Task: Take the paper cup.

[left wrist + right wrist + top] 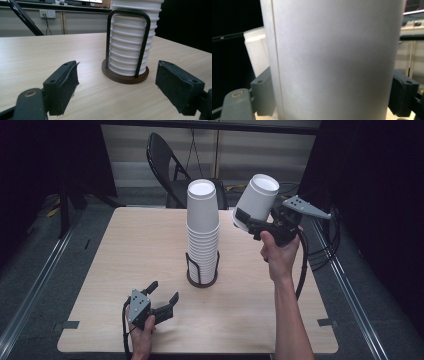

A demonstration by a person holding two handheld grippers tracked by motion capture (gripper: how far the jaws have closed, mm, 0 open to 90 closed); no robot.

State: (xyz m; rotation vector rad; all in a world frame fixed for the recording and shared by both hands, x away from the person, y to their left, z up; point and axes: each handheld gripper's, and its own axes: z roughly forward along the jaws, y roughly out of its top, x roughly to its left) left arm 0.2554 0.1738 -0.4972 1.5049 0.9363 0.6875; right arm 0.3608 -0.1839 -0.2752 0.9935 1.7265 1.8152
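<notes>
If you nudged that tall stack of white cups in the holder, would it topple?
Probably not low down: the black wire holder hugs the bottom of the cup stack. The top rises well above the wires, so it would likely sway or shed cups. Paper cups look light, and the wooden base might slide.

White cup (256,200) & cup stack (203,227), blk wire rack (128,42) w/ brown base, tan woodgrain table (125,255).

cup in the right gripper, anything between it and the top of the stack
Nothing visible does. The right gripper holds the cup tilted in the air, just right of the stack, whose top is uncovered. The left gripper sits low near the holder.
</notes>
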